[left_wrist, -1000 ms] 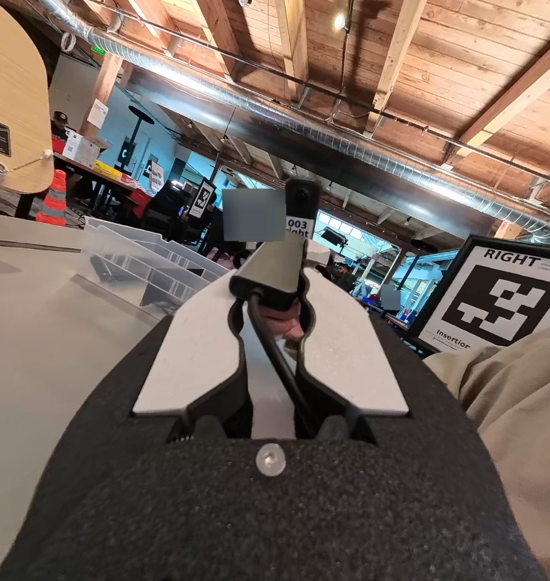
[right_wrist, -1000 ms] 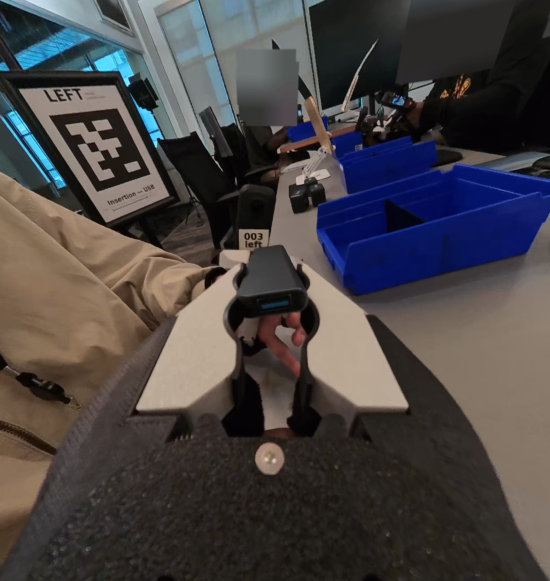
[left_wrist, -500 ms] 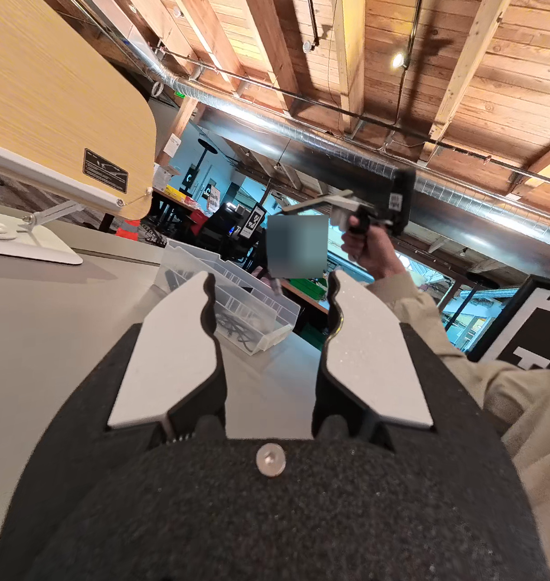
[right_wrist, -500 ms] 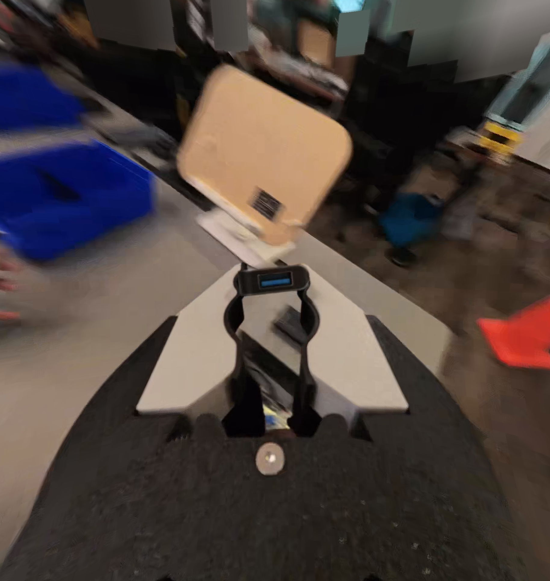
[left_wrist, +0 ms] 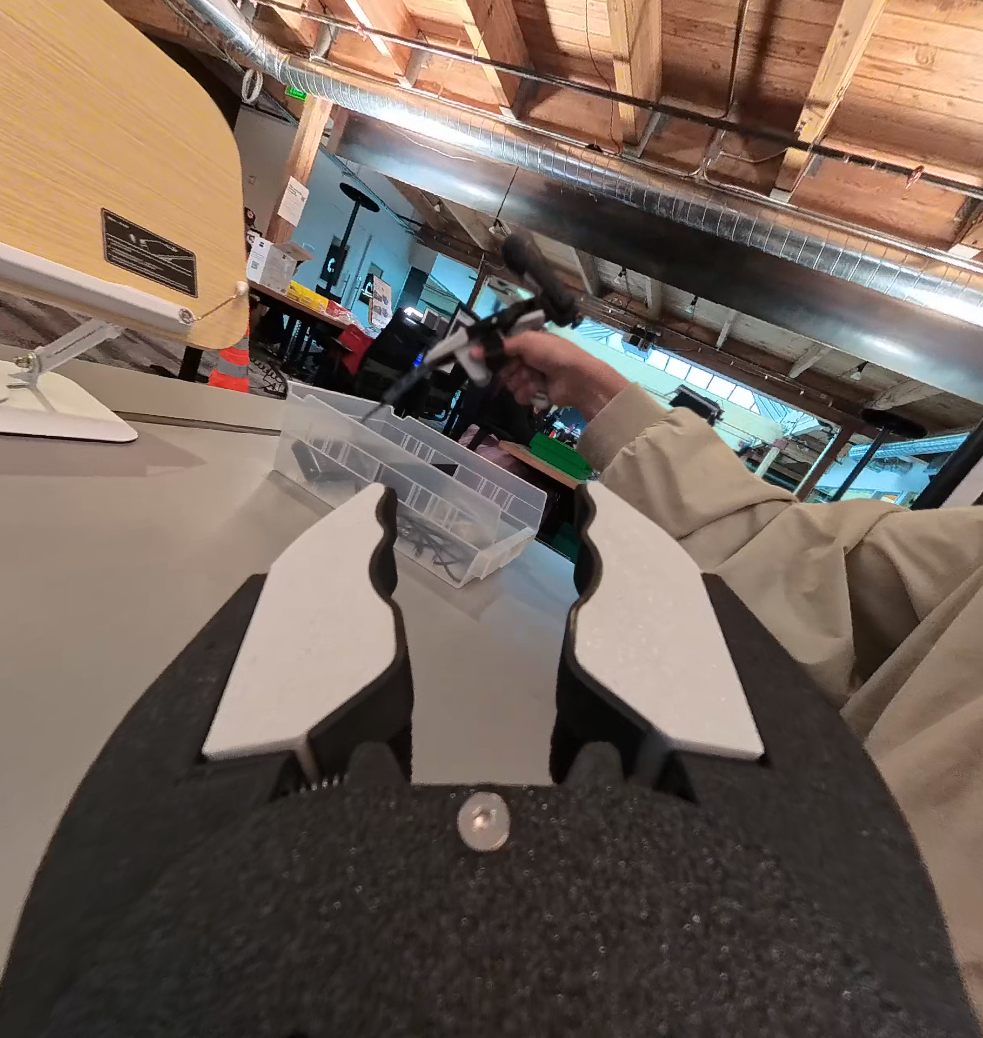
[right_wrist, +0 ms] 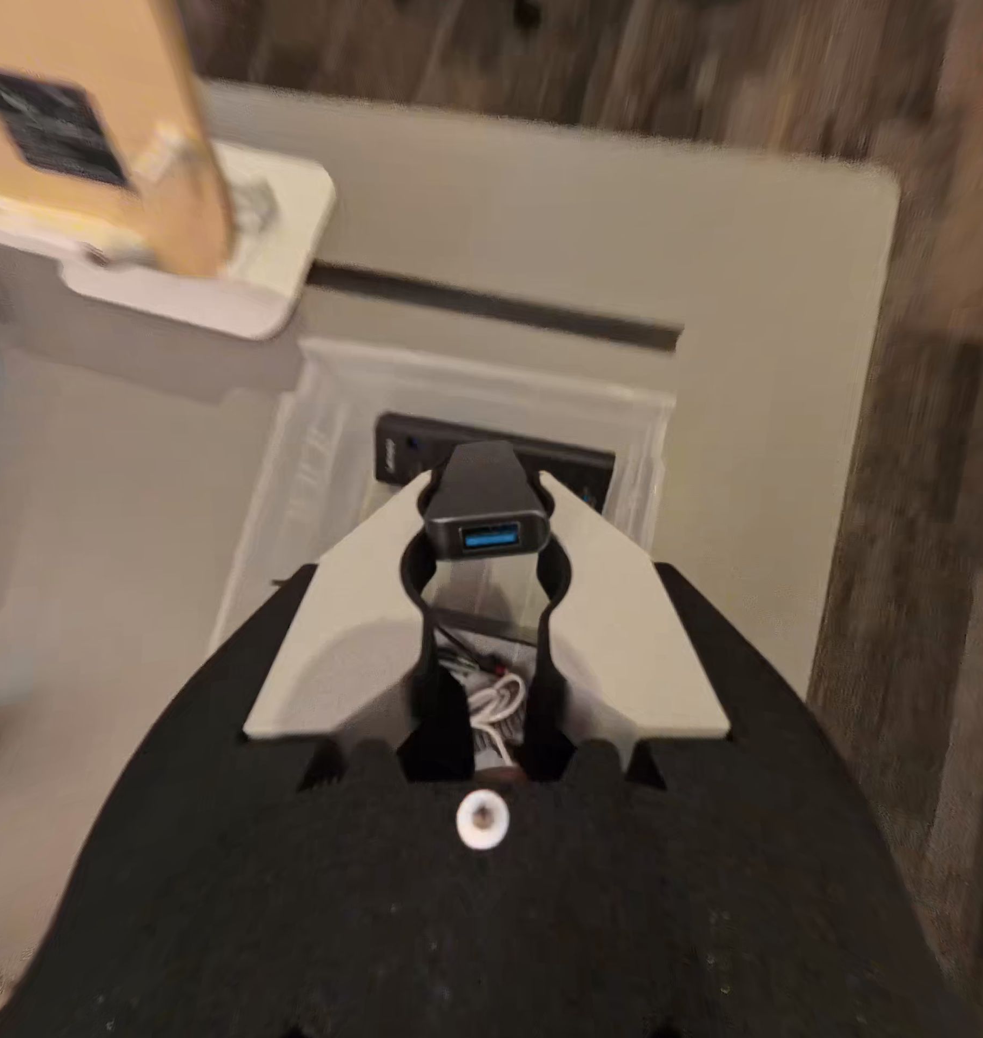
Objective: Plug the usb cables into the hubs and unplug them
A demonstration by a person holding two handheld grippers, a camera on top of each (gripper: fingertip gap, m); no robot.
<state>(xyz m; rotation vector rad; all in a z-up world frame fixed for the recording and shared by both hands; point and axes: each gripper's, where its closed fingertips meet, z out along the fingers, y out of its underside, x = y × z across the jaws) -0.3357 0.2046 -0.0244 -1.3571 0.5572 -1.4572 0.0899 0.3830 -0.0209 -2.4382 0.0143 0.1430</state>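
Right wrist view: the right gripper [right_wrist: 488,508] clamps a dark hub [right_wrist: 486,505], long axis along the fingers, directly over the clear bin [right_wrist: 309,449]. The left gripper [left_wrist: 480,517] gapes empty, farther off, bin ahead.

Left wrist view low above the grey table [left_wrist: 113,561], facing outward and up to the rafters, right wrist view steeply down, close over the clear bin [right_wrist: 320,427], bin shared [left_wrist: 511,505]
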